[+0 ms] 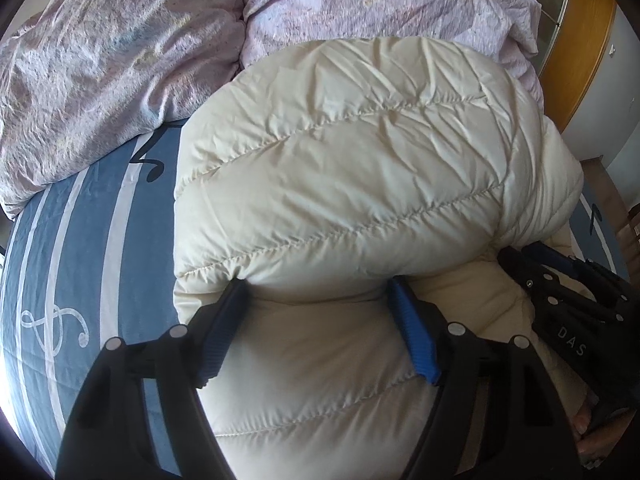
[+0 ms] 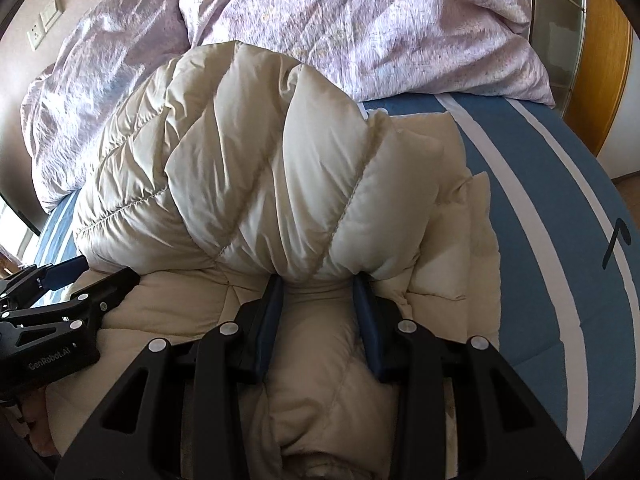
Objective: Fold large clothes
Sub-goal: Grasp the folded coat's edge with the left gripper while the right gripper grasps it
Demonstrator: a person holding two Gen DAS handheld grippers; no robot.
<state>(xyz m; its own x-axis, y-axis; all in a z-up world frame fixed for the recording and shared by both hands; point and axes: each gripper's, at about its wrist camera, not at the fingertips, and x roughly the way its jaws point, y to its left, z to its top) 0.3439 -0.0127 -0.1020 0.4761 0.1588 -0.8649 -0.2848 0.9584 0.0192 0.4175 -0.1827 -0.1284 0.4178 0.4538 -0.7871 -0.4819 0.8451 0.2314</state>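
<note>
The cream puffer jacket (image 1: 360,168) lies on the blue striped bedsheet (image 1: 80,248) just in front of the lilac duvet (image 1: 120,60), its upper half doubled over the lower so a fat fold bulges toward both grippers. The right gripper (image 2: 318,284) is clamped on a bunch of the folded edge — probably to pin the springy padding down. The left gripper (image 1: 320,292) stands with its jaws apart, padding between them but not squeezed, so it looks to be letting go.
</note>
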